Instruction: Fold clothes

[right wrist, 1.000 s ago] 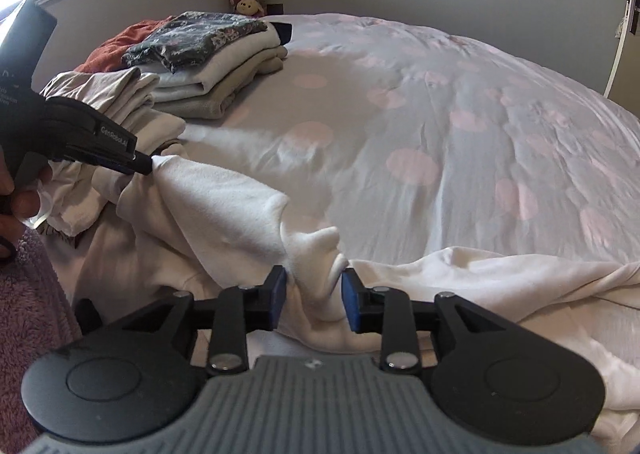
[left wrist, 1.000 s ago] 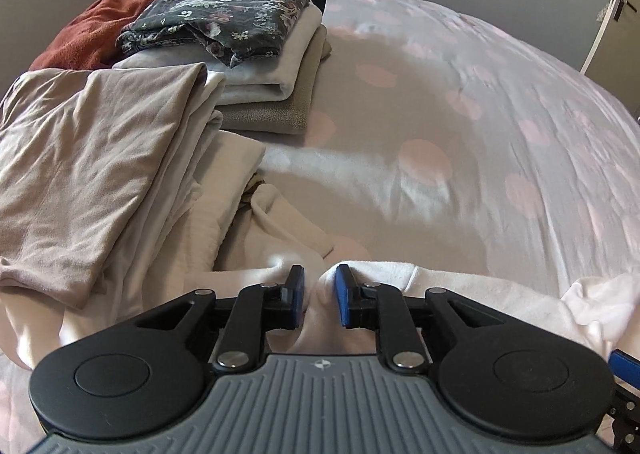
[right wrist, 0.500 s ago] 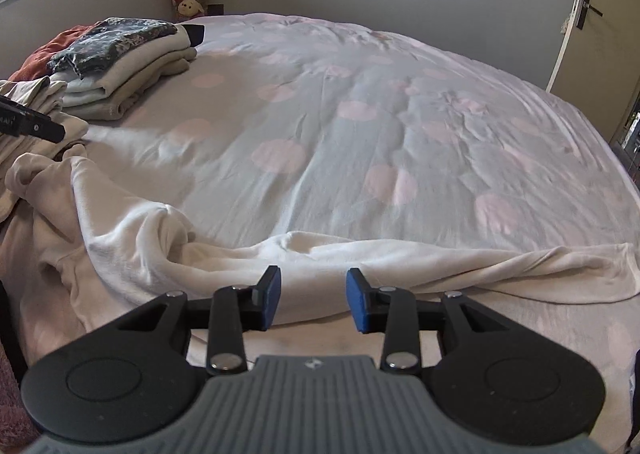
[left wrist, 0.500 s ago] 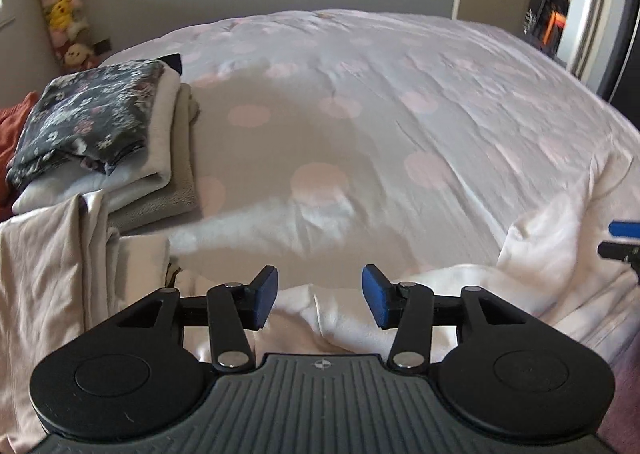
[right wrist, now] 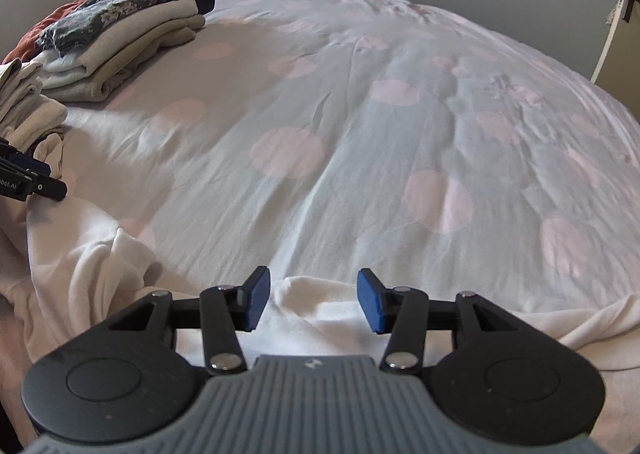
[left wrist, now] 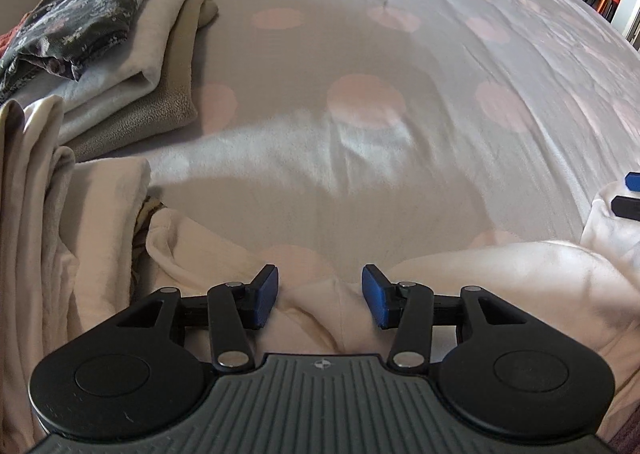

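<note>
Bedroom, polka-dot duvet [right wrist: 360,126]. Cream garment [left wrist: 500,274] lies strung along the near edge. Left gripper [left wrist: 319,296] and right gripper [right wrist: 313,299] both let go: jaws just closed slightly on the left and opened on the right, now spread over slack cloth, pinching nothing. Folded stack [left wrist: 120,54] sits far left. Likely regrasp before the next fold.

we see the bed [right wrist: 360,142] under a pale cover with pink dots. a cream garment [right wrist: 320,306] lies spread along its near edge, a stack of folded clothes [right wrist: 120,38] near the far left corner.
</note>
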Action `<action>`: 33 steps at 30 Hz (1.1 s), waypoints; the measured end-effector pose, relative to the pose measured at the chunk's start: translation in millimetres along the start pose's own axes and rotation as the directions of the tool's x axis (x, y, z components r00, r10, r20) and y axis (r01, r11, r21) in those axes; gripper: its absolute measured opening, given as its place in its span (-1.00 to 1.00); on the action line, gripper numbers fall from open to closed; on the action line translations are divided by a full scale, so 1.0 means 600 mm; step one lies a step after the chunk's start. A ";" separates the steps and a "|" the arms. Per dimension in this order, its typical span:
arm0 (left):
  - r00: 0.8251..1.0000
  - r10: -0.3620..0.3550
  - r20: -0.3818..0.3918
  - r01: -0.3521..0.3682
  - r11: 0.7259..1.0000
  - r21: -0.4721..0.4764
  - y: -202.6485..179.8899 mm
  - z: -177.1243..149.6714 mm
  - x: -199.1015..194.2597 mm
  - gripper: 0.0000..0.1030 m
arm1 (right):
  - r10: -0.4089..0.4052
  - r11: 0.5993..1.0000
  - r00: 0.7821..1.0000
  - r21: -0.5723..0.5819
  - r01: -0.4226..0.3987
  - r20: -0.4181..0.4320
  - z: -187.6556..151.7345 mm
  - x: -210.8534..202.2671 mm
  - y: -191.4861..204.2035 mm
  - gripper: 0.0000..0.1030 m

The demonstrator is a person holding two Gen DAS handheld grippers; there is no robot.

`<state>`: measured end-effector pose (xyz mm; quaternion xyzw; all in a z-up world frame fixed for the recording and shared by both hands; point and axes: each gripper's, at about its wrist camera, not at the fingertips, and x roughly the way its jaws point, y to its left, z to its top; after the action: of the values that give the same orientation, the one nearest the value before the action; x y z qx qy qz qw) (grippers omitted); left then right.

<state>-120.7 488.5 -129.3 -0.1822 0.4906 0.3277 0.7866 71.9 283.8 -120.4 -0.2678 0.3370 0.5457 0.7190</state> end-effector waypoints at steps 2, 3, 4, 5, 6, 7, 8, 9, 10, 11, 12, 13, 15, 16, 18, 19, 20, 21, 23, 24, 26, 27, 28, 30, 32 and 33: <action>1.000 0.002 -0.005 -0.002 1.000 -0.010 0.002 -0.001 0.004 -0.44 | 0.026 1.000 0.999 0.010 -0.026 -0.037 -0.007 0.024 0.008 -0.12; 1.000 0.001 -0.005 -0.001 1.000 -0.015 0.003 -0.001 0.004 -0.51 | 0.028 1.000 0.998 0.010 -0.027 -0.051 -0.014 0.031 0.013 -0.32; 1.000 -0.001 -0.002 0.001 1.000 -0.016 0.002 0.000 0.004 -0.57 | 0.028 1.000 0.998 0.010 -0.028 -0.064 -0.020 0.037 0.017 -0.35; 1.000 -0.002 0.001 0.002 1.000 -0.015 0.000 0.000 0.004 -0.70 | 0.017 1.000 0.999 -0.005 -0.018 -0.050 -0.026 0.036 0.023 -0.41; 1.000 -0.001 0.006 0.001 1.000 -0.005 -0.004 0.000 0.002 -0.75 | 0.010 1.000 0.999 -0.016 -0.011 -0.048 -0.027 0.033 0.027 -0.62; 1.000 0.006 0.013 -0.006 1.000 0.009 -0.008 -0.002 -0.001 -0.76 | 0.003 1.000 0.999 -0.027 -0.004 -0.045 -0.028 0.030 0.030 -0.69; 1.000 0.016 0.022 -0.017 1.000 0.022 -0.012 -0.003 -0.005 -0.79 | -0.005 0.999 0.999 -0.037 0.003 -0.042 -0.028 0.027 0.033 -0.80; 0.999 0.029 0.038 -0.031 0.999 0.030 -0.015 -0.004 -0.010 -0.80 | -0.014 0.999 0.999 -0.038 0.013 -0.031 -0.028 0.021 0.034 -0.83; 0.998 0.041 0.055 -0.043 0.998 0.036 -0.018 -0.005 -0.016 -0.80 | -0.025 0.999 1.000 -0.035 0.025 -0.013 -0.027 0.013 0.034 -0.84; 0.996 0.047 0.076 -0.050 0.998 0.034 -0.017 -0.006 -0.025 -0.81 | -0.039 0.999 0.999 -0.030 0.040 0.010 -0.026 0.000 0.033 -0.84; 0.994 0.057 0.098 -0.059 0.998 0.025 -0.015 -0.007 -0.034 -0.83 | -0.055 0.998 0.998 -0.024 0.055 0.031 -0.024 -0.012 0.032 -0.84; 0.990 0.068 0.123 -0.070 0.997 0.011 -0.012 -0.008 -0.043 -0.95 | -0.084 0.996 0.995 -0.020 0.085 0.060 -0.020 -0.031 0.031 -0.85; 0.980 0.085 0.180 -0.081 0.996 -0.029 -0.003 -0.008 -0.065 -0.95 | -0.142 0.990 0.983 -0.007 0.144 0.119 -0.013 -0.068 0.030 -0.85; 0.973 0.088 0.213 -0.078 0.995 -0.053 0.003 -0.009 -0.077 -0.95 | -0.171 0.985 0.974 0.001 0.173 0.147 -0.009 -0.087 0.030 -0.85; 0.959 0.091 0.270 -0.068 0.993 -0.093 0.012 -0.013 -0.101 -0.95 | -0.238 0.971 0.950 0.034 0.236 0.203 -0.003 -0.129 0.025 -0.85; 0.954 0.082 0.288 -0.054 0.993 -0.103 0.015 -0.014 -0.110 -0.95 | -0.273 0.962 0.936 0.063 0.266 0.220 -0.004 -0.152 0.019 -0.85; 0.950 0.071 0.305 -0.039 0.993 -0.110 0.017 -0.016 -0.119 -0.95 | -0.309 0.951 0.921 0.091 0.295 0.237 -0.005 -0.174 0.012 -0.85; 0.948 0.052 0.313 -0.021 0.995 -0.102 0.016 -0.017 -0.125 -0.95 | -0.342 0.939 0.906 0.119 0.322 0.250 -0.007 -0.195 0.005 -0.85; 0.945 0.018 0.326 0.007 0.997 -0.075 0.012 -0.019 -0.134 -0.95 | -0.374 0.926 0.903 0.142 0.351 0.210 -0.025 -0.217 -0.006 -0.85; 0.946 -0.012 0.323 0.030 0.998 -0.052 0.008 -0.020 -0.135 -0.95 | -0.390 0.918 0.901 0.152 0.365 0.190 -0.035 -0.228 -0.011 -0.85; 0.955 -0.095 0.281 0.099 0.995 -0.003 0.000 -0.019 -0.130 -0.96 | -0.394 0.913 0.911 0.162 0.374 0.118 -0.059 -0.236 -0.019 -0.85; 0.961 -0.122 0.247 0.120 0.993 0.020 -0.006 -0.018 -0.123 -0.95 | -0.385 0.915 0.921 0.162 0.370 0.068 -0.074 -0.233 -0.021 -0.85; 0.967 -0.144 0.211 0.138 0.989 0.043 -0.012 -0.017 -0.116 -0.95 | -0.376 0.916 0.926 0.161 0.367 0.026 -0.089 -0.229 -0.020 -0.85; 0.980 -0.143 0.141 0.130 0.987 0.099 -0.030 -0.018 -0.096 -0.94 | -0.351 0.922 0.935 0.157 0.355 -0.055 -0.120 -0.216 -0.013 -0.85; 0.991 -0.105 0.085 0.092 0.986 0.142 -0.048 -0.020 -0.079 -0.94 | -0.334 0.927 0.938 0.146 0.345 -0.096 -0.140 -0.201 -0.006 -0.84; 0.993 -0.091 0.070 0.080 0.985 0.152 -0.052 -0.021 -0.073 -0.93 | -0.332 0.929 0.937 0.134 0.345 -0.104 -0.141 -0.195 -0.002 -0.84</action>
<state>-120.5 443.8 -97.1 -0.1312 0.4749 0.2629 0.8296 36.3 149.1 -82.4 -0.2886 0.3544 0.3754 0.8063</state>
